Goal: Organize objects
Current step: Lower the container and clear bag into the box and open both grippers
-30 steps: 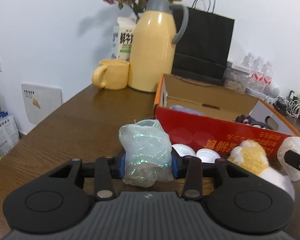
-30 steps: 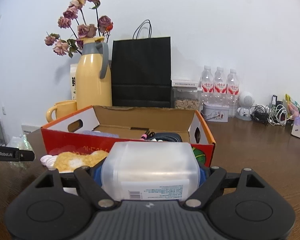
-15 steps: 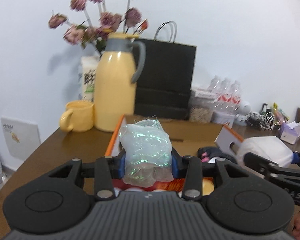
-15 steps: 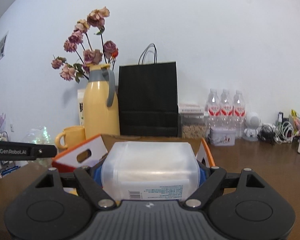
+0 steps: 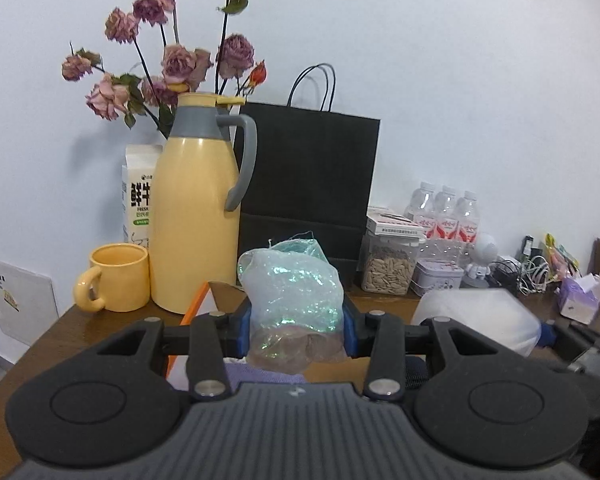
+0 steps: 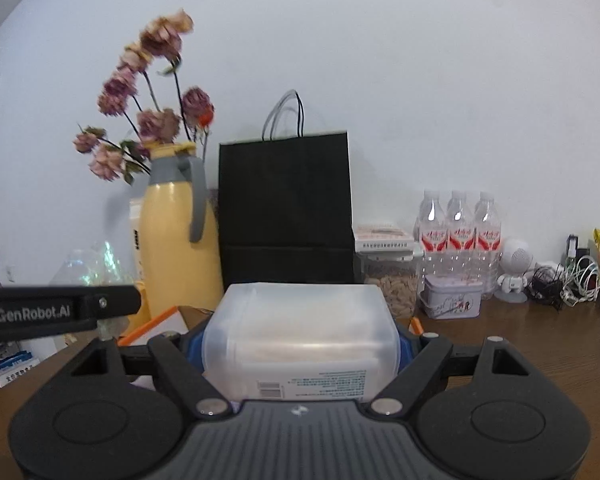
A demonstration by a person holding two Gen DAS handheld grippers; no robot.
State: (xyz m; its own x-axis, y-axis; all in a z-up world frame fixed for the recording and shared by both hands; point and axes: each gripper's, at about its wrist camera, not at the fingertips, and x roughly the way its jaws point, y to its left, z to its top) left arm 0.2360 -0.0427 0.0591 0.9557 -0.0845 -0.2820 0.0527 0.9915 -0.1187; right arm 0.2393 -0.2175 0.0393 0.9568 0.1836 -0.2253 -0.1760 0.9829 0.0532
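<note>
My left gripper (image 5: 296,328) is shut on a crumpled clear plastic bag with a green shimmer (image 5: 294,300), held above the near left corner of the orange-edged cardboard box (image 5: 198,306). My right gripper (image 6: 300,344) is shut on a translucent white plastic tub with a printed label (image 6: 300,340), which fills the span between its blue pads. In the left wrist view that tub (image 5: 480,316) hangs to the right at about the same height. In the right wrist view the left gripper's black finger (image 6: 60,312) and the bag (image 6: 96,268) show at the left. Most of the box is hidden under both grippers.
Behind stand a yellow thermos (image 5: 196,224), yellow mug (image 5: 116,278), milk carton (image 5: 138,200), dried roses (image 5: 172,64) and black paper bag (image 5: 308,184). To the right are a seed jar (image 5: 388,268), a tin (image 6: 452,300), water bottles (image 6: 460,232), tangled cables (image 6: 568,280) and brown tabletop (image 6: 540,340).
Both grippers rose with their loads still held. The red box front, the white caps and the plush toy dropped out of sight below; the left gripper swung right over the box corner.
</note>
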